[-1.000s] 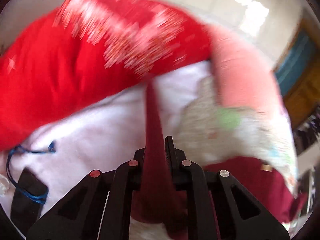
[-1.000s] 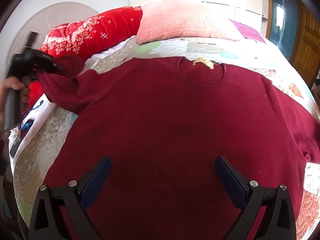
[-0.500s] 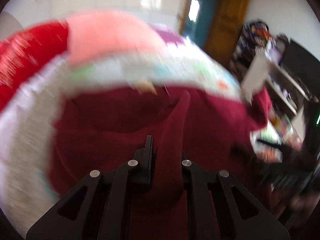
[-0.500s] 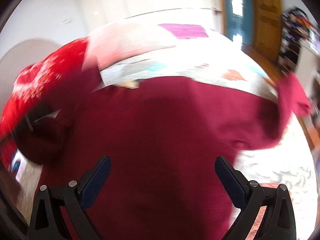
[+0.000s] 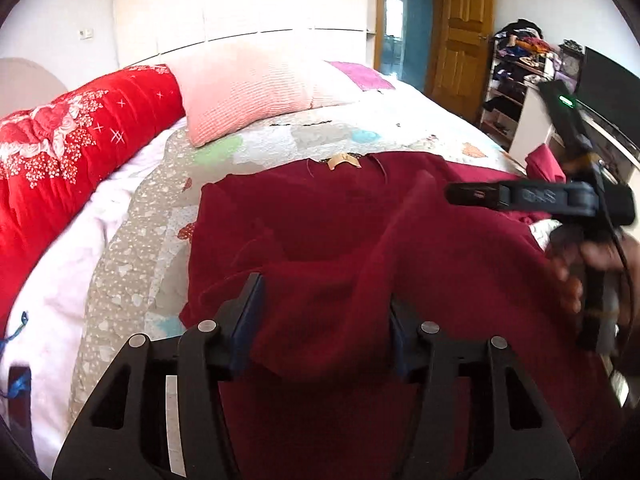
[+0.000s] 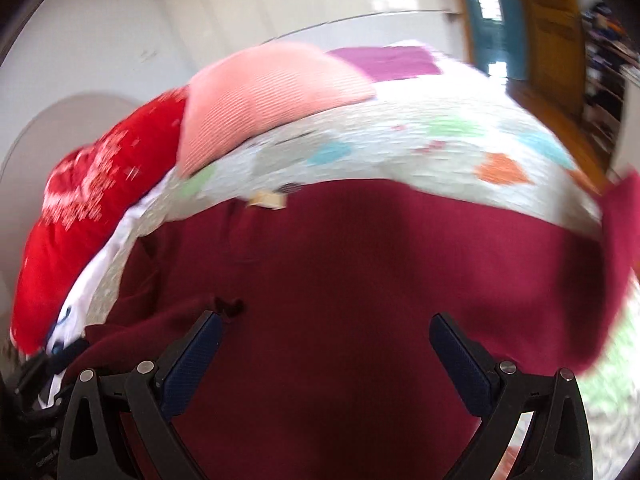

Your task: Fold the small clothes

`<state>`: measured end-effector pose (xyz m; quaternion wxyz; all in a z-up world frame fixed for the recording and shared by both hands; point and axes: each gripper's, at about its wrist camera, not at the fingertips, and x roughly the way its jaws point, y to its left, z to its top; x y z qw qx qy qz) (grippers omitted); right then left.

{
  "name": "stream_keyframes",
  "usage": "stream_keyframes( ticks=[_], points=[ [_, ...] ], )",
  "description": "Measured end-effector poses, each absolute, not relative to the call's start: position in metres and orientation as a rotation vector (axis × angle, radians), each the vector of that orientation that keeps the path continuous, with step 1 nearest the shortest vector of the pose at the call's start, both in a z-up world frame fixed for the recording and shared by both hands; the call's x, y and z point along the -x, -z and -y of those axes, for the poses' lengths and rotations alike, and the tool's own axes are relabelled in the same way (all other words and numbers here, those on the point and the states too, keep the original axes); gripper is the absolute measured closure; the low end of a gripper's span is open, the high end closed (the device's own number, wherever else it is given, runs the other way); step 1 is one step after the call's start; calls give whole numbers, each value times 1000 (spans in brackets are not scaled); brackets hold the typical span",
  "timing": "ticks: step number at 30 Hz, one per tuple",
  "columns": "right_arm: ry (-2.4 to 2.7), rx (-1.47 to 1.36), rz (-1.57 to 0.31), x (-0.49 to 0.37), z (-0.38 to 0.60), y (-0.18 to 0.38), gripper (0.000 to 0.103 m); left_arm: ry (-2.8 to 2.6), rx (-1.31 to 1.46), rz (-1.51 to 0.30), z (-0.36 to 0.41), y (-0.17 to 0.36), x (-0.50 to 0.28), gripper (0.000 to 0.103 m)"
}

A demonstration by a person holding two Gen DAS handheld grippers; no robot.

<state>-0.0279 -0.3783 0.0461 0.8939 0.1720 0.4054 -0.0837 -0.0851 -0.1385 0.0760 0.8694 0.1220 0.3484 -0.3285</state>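
A dark red sweater lies flat on the quilted bed, collar and tan label toward the pillows. Its left sleeve is folded across the body and lies loose between the fingers of my left gripper, which is open. The sweater also fills the right wrist view, which is blurred. My right gripper is open and empty above the sweater's body. In the left wrist view the right gripper hovers over the sweater's right side. The right sleeve hangs off the bed's right edge.
A red quilt roll and a pink pillow lie at the head of the bed. The patchwork quilt covers the bed, with a white sheet at the left. A wooden door and shelves stand at the right.
My left gripper carried the left sleeve from the bed's left side across the sweater's body, then opened and let it go. My right gripper swung toward the sweater's right side.
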Motion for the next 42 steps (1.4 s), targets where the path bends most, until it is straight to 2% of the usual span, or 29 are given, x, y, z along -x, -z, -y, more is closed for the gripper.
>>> stream_keyframes(
  ticks=[5, 7, 8, 15, 20, 21, 22, 24, 26, 27, 28, 34, 37, 38, 39, 40, 42],
  points=[
    [87, -346, -867, 12, 357, -43, 0, 832, -223, -812, 134, -62, 102, 49],
    [105, -334, -858, 16, 356, -45, 0, 852, -243, -805, 132, -61, 111, 45],
    [112, -333, -847, 21, 357, -47, 0, 872, -246, -804, 132, -63, 113, 42],
    [119, -393, -779, 35, 377, -64, 0, 958, -180, -799, 128, -86, 108, 38],
    [44, -337, -880, 10, 359, -35, 2, 916, -144, -842, 118, -84, 98, 38],
    [31, -310, -904, 1, 353, -26, 12, 912, -136, -844, 115, -85, 97, 38],
    [1, -268, -936, -9, 343, -16, 31, 903, -138, -838, 113, -86, 96, 38],
    [-21, -153, -961, -19, 324, -4, 48, 869, -157, -812, 109, -89, 94, 38],
    [-29, -27, -928, -20, 307, -5, 71, 827, -166, -797, 104, -90, 89, 38],
    [-21, -5, -929, -20, 307, -9, 92, 806, -158, -800, 102, -89, 84, 38],
    [-10, 20, -913, -18, 310, -20, 99, 796, -148, -804, 101, -87, 80, 38],
    [250, -17, -669, 32, 387, -104, 99, 711, -161, -817, 102, -68, 66, 38],
    [383, -71, -667, 53, 428, -102, 98, 651, -232, -839, 113, -51, 60, 37],
    [427, -73, -712, 54, 439, -92, 94, 640, -240, -848, 115, -47, 59, 37],
    [491, -57, -781, 50, 450, -81, 83, 633, -239, -859, 116, -43, 57, 38],
    [552, -50, -845, 48, 460, -70, 77, 628, -229, -871, 116, -39, 54, 38],
    [528, -137, -820, 58, 469, -69, 76, 618, -203, -879, 113, -37, 48, 37]
  ],
)
